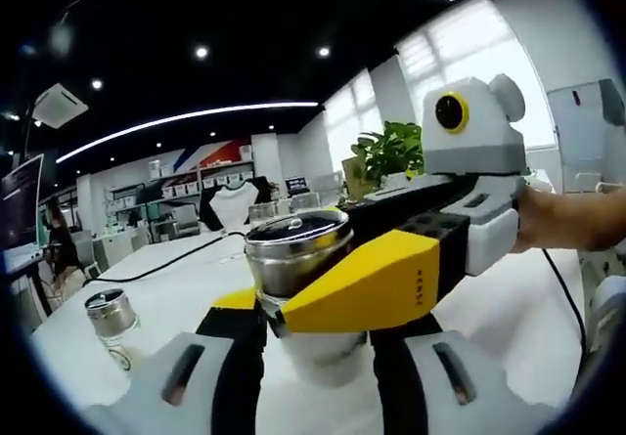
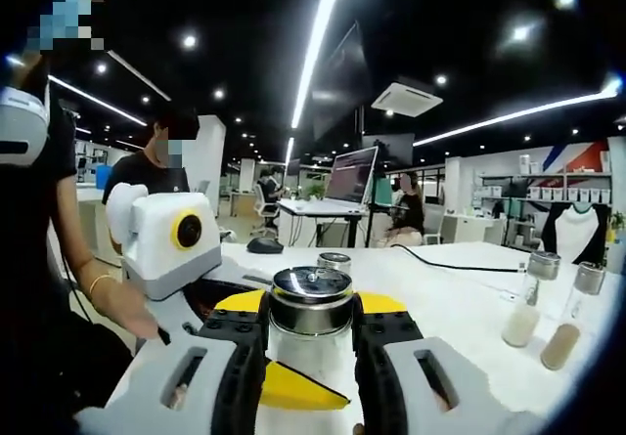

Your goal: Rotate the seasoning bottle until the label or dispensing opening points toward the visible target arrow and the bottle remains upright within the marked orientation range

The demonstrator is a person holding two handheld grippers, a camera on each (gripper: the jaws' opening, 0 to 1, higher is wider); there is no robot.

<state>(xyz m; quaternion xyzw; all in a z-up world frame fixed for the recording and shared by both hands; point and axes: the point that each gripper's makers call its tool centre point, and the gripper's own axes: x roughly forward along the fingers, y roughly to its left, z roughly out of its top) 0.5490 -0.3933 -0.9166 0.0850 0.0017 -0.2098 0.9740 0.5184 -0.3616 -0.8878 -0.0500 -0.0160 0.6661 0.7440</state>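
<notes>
While the right gripper (image 2: 311, 347) pinches the seasoning bottle (image 2: 311, 303) upright on the white table (image 2: 460, 303), the left gripper (image 1: 318, 342) clamps it too.

No text, label or number is legible anywhere.

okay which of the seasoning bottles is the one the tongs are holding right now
The steel-capped bottle between the right tongs; the left tongs clamp it too. Three others stand free on the table.
</notes>
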